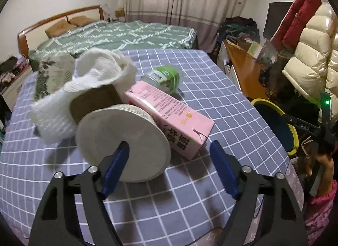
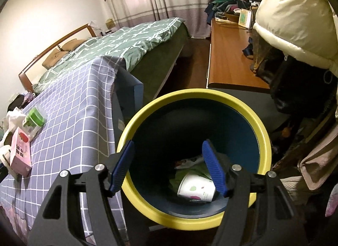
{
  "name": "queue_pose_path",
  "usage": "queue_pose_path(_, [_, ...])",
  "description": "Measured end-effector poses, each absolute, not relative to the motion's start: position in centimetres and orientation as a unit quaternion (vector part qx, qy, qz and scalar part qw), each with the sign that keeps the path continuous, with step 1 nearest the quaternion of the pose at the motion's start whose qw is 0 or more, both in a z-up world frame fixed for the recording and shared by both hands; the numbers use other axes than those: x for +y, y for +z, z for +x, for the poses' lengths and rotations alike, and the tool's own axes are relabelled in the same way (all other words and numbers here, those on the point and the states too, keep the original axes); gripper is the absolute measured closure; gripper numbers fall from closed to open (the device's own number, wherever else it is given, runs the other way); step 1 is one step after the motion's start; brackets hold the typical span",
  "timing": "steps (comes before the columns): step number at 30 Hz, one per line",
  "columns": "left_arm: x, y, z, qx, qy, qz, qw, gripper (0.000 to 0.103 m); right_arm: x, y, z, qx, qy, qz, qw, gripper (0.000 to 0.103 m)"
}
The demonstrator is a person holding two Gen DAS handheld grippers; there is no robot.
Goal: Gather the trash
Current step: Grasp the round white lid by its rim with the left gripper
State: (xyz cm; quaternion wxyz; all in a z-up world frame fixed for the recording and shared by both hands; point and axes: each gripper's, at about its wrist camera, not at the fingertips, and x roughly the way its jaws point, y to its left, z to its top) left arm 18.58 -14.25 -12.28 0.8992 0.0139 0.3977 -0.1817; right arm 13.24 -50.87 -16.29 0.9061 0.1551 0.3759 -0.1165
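Counting trash: one bin, yellow rim, beside the table, holding one paper cup plus wrappers. On the table, bunched together: one white cloth, one tub on its side, one pink carton, one green jar. Left gripper wide, nothing held, near the tub. Right gripper wide over the bin, nothing held

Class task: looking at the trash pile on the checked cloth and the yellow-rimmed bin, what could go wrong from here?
1. The left gripper is open near the tipped paper bowl; a push might roll it instead of gripping it.
2. The white tissue drapes over it and may drag along or drop.
3. The pink carton leans against the bowl and could shift.
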Motion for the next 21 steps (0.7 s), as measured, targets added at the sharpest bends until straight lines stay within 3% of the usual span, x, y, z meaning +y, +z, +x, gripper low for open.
queue_pose_path(4, [-13.7, -11.9, 18.7, 0.394, -0.175, 0.005, 0.902, 0.028, -51.0, -16.4, 13.2, 0.377, -0.112, 0.157, 0.906, 0.039])
queue_pose_path(5, [-13.5, -11.7, 18.6, 0.39, -0.168, 0.006, 0.905, 0.023, -51.0, -16.4, 13.2, 0.378, -0.111, 0.157, 0.906, 0.039])
queue_pose_path(6, [-13.1, -11.5, 18.3, 0.383, -0.155, 0.009, 0.911, 0.008, -51.0, -16.4, 13.2, 0.378, -0.109, 0.157, 0.906, 0.039])
queue_pose_path(7, [-12.7, -11.3, 18.1, 0.374, -0.148, 0.012, 0.916, 0.005, -51.0, -16.4, 13.2, 0.378, -0.108, 0.158, 0.906, 0.039])
queue_pose_path(21, [-15.8, -7.9, 17.5, 0.379, -0.211, 0.026, 0.901, 0.009, -51.0, -16.3, 13.4, 0.371, -0.089, 0.173, 0.908, 0.039])
